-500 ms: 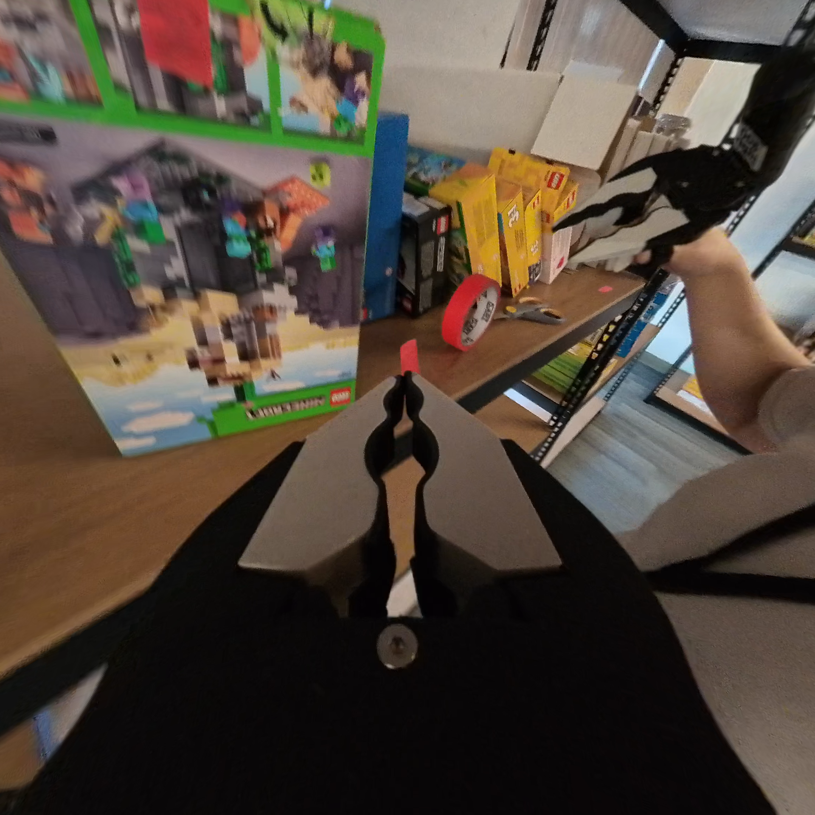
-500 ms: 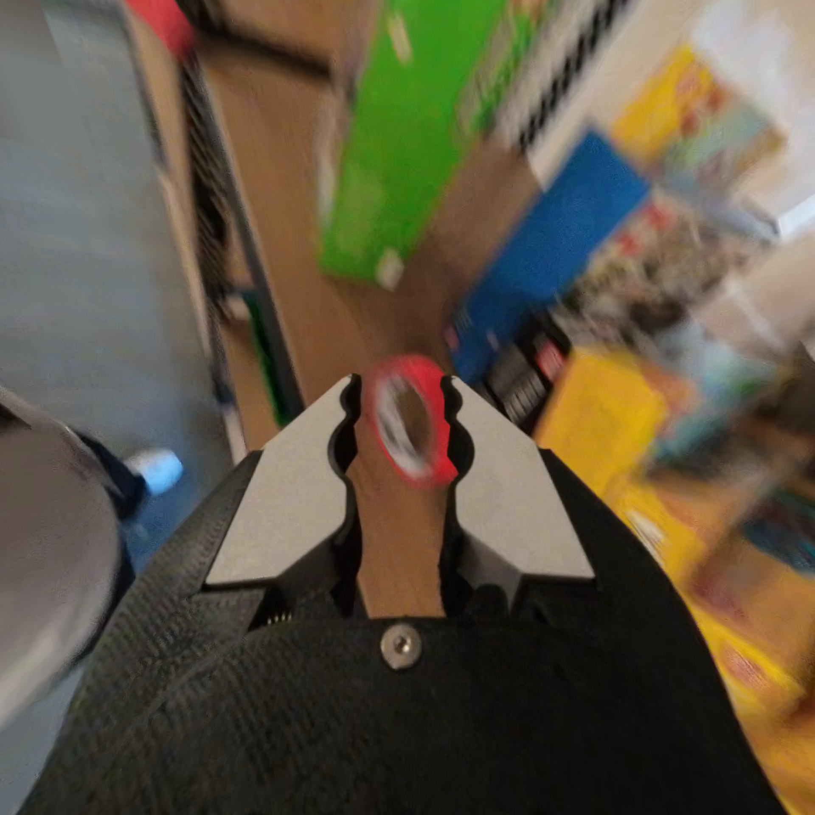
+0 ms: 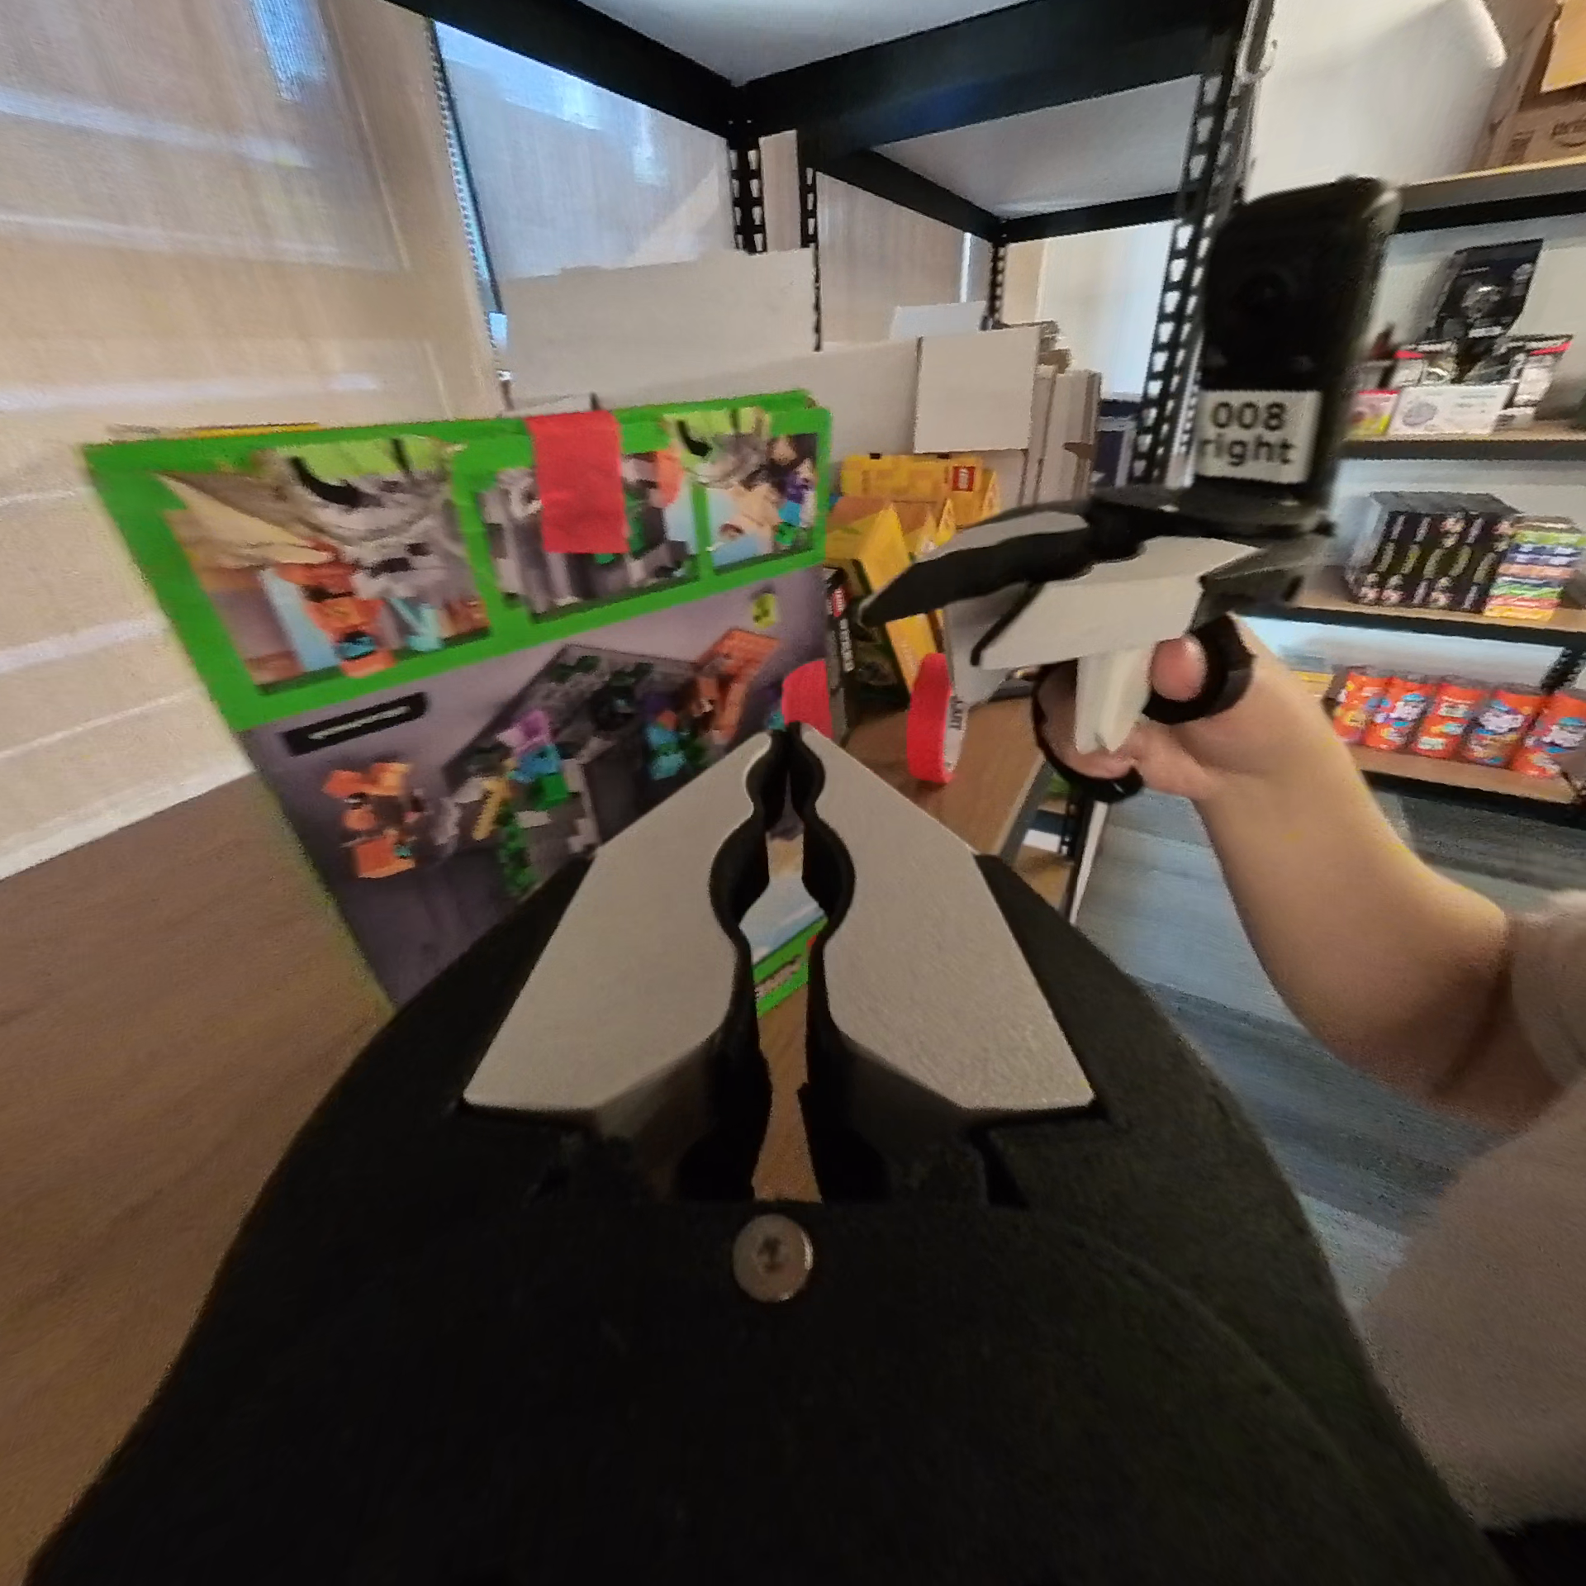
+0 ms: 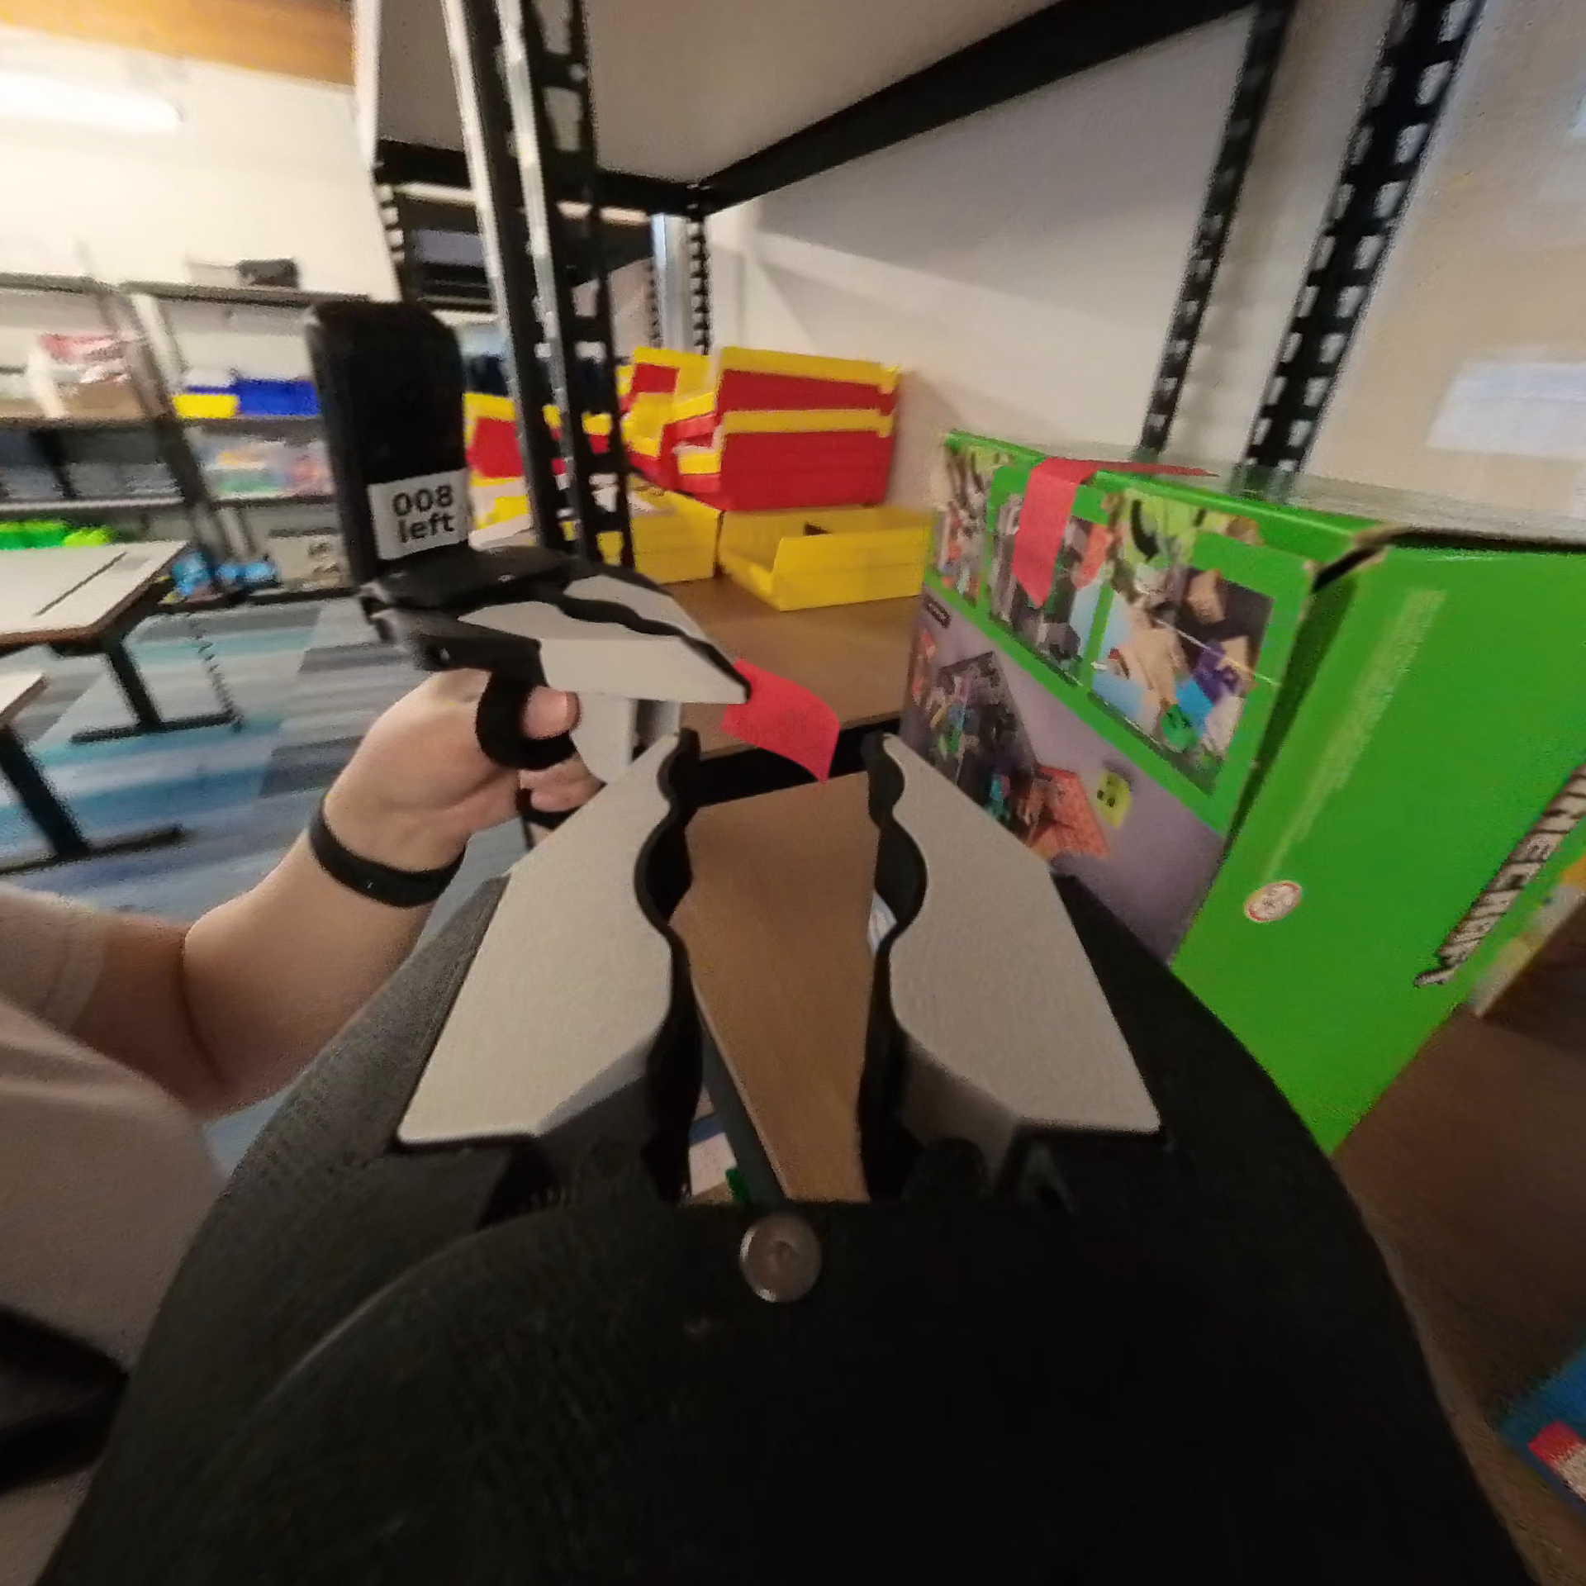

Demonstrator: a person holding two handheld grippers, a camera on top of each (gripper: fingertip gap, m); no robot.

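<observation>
White printed labels sit on each hand-held gripper's [image 3: 918, 592] black housing.

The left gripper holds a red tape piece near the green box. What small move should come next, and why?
Probably carry the left gripper toward the green box: it is shut on the red tape piece in the air, apart from the box, whose top edge already bears one red strip. The right gripper is open and holds nothing.

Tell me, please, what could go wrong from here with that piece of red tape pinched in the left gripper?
1. The tape piece hangs loose from the left gripper, pinched only at one end; it could curl and stick to itself.
2. The open right gripper sits close beneath it, so the tape might stick to a finger.
3. The green box already has a lifted flap corner that could snag.
</observation>
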